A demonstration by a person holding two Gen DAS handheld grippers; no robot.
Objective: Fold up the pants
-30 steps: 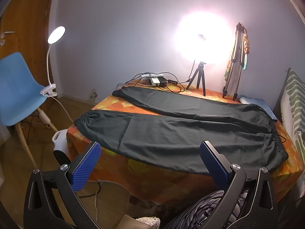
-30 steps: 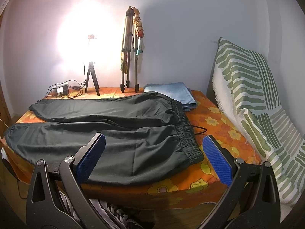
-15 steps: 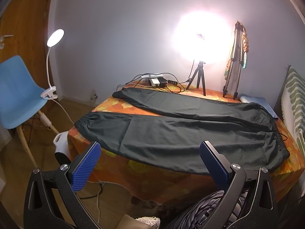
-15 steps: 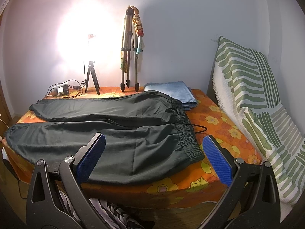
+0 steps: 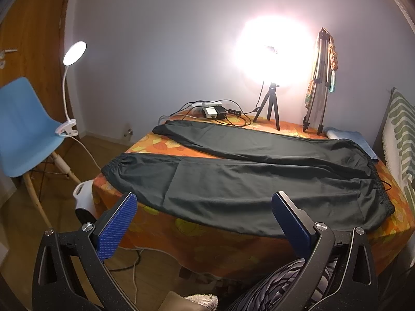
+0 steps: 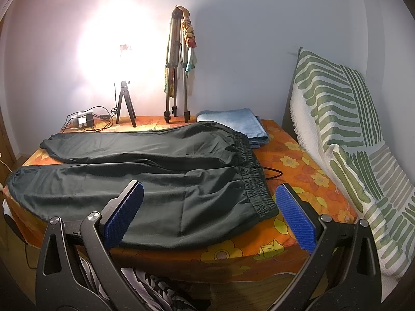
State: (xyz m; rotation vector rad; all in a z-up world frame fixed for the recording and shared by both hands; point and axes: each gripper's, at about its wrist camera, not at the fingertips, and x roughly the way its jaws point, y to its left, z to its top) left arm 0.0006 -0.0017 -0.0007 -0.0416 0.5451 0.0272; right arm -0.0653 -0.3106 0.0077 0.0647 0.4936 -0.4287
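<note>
Lying flat across the floral tablecloth (image 5: 181,235) with legs running leftward and waistband rightward, the dark sweatpants (image 5: 246,181) sit ahead of both wide-open, empty tongs, left gripper (image 5: 205,223) nearer the cuffs, right gripper (image 6: 208,211) nearer the waistband (image 6: 255,178).

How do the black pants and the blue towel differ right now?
The pants lie spread out flat with both legs apart; the towel is folded into a compact stack. The pants cover most of the table; the towel takes one back corner. The pants are black, the towel light blue. Neither is touched by a gripper.
</note>
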